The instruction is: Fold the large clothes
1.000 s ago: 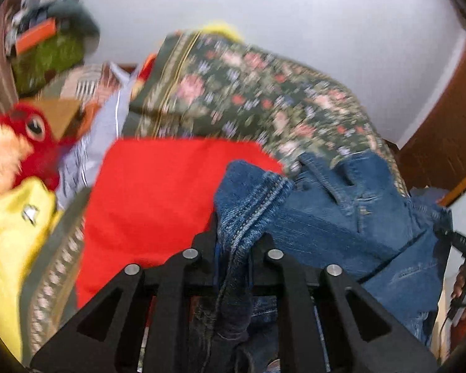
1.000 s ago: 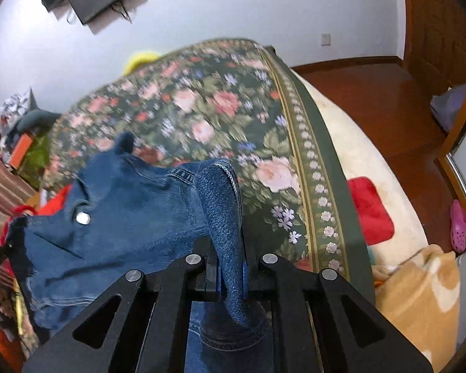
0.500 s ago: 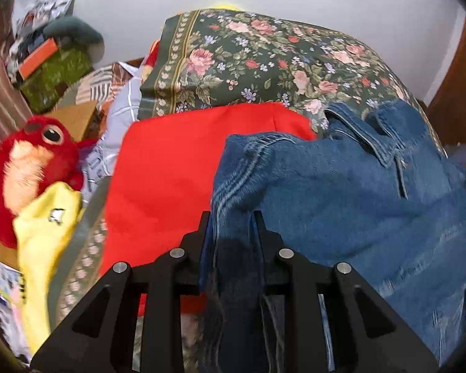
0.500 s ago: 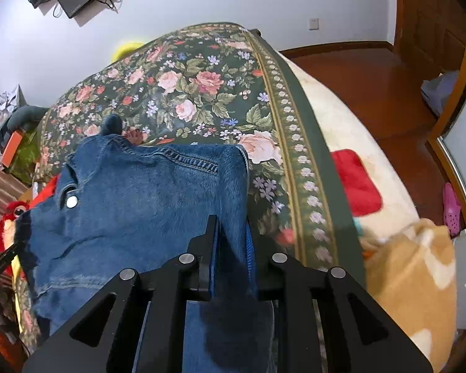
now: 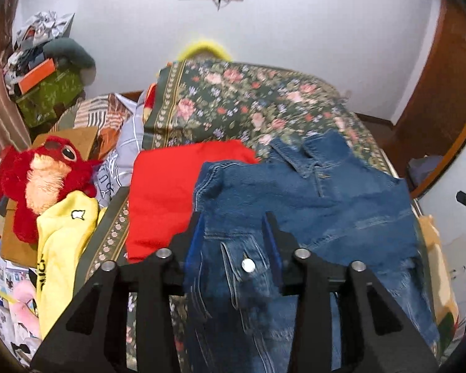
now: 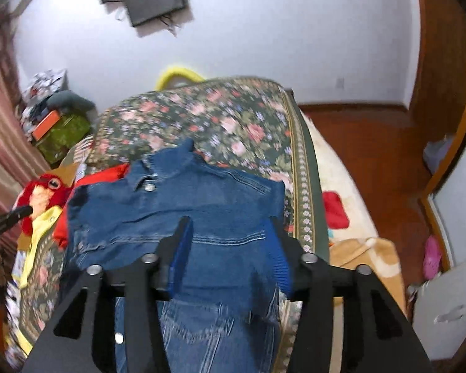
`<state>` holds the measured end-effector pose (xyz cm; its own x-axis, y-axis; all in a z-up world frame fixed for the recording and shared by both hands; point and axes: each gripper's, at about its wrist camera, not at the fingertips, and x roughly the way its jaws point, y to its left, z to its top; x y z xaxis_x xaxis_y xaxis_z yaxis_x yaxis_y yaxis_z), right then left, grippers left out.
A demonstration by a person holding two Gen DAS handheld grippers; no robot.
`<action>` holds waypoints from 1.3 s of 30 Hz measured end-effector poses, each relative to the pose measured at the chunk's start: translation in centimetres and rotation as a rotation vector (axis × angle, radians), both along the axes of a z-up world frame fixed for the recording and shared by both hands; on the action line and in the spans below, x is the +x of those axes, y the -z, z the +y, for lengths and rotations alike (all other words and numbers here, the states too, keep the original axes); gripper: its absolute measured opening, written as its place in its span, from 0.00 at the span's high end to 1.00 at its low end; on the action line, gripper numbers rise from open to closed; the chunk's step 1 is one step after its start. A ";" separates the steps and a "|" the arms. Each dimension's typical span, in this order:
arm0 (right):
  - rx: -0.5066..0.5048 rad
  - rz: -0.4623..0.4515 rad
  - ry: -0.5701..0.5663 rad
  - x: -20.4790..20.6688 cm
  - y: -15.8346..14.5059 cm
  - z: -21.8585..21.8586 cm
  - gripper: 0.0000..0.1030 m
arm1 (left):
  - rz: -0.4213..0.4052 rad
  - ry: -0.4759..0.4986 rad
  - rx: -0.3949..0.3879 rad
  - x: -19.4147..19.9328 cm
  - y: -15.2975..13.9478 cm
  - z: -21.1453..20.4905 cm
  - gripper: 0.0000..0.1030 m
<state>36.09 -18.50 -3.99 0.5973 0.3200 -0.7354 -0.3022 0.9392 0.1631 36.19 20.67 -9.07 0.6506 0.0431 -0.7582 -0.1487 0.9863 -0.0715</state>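
Observation:
A blue denim jacket [image 5: 310, 199] lies spread on the floral bedspread [image 5: 248, 105], collar pointing away, partly over a red garment [image 5: 167, 192]. My left gripper [image 5: 233, 217] is open above the jacket's near left part, with denim showing between the spread fingers. In the right wrist view the jacket [image 6: 177, 211] lies flat on the bedspread [image 6: 220, 118]. My right gripper [image 6: 230, 223] is open above the jacket's near right part. Neither gripper holds the cloth.
A red plush toy [image 5: 43, 174] and a yellow garment [image 5: 62, 242] lie left of the bed. Boxes [image 5: 46, 87] are stacked in the far left corner. A tan blanket [image 6: 360, 255] and a red patch [image 6: 334, 209] lie at the bed's right side. Wooden floor [image 6: 372, 143] is beyond.
Both grippers have opened and let go of the jacket's shoulders. The jacket, held up a second ago, now lies spread flat on the bed. Both views have tilted up.

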 end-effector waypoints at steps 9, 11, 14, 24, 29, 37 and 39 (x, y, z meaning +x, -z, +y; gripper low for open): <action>-0.042 -0.036 -0.094 -6.4 0.4 1.9 0.25 | -0.022 0.063 0.013 -7.7 -0.1 -2.9 0.36; -0.044 -0.002 -0.109 -7.7 1.9 2.0 0.25 | -0.008 0.066 0.001 -9.3 1.0 -3.2 0.31; -0.079 0.039 -0.123 -9.2 3.6 2.0 0.24 | 0.032 0.055 -0.014 -11.2 3.0 -3.4 0.23; -0.088 0.212 -0.092 -12.9 9.4 -1.0 0.24 | 0.219 -0.030 -0.182 -16.9 11.8 -1.1 0.23; -0.010 0.369 -0.028 -13.9 12.6 -2.8 0.24 | 0.257 -0.080 -0.332 -19.2 15.0 0.0 0.23; 0.176 0.462 0.036 -14.6 14.2 -5.0 0.24 | 0.331 -0.130 -0.555 -20.7 19.2 0.6 0.23; 0.207 0.474 0.040 -14.4 14.5 -5.2 0.24 | 0.336 -0.137 -0.655 -20.8 20.4 0.6 0.23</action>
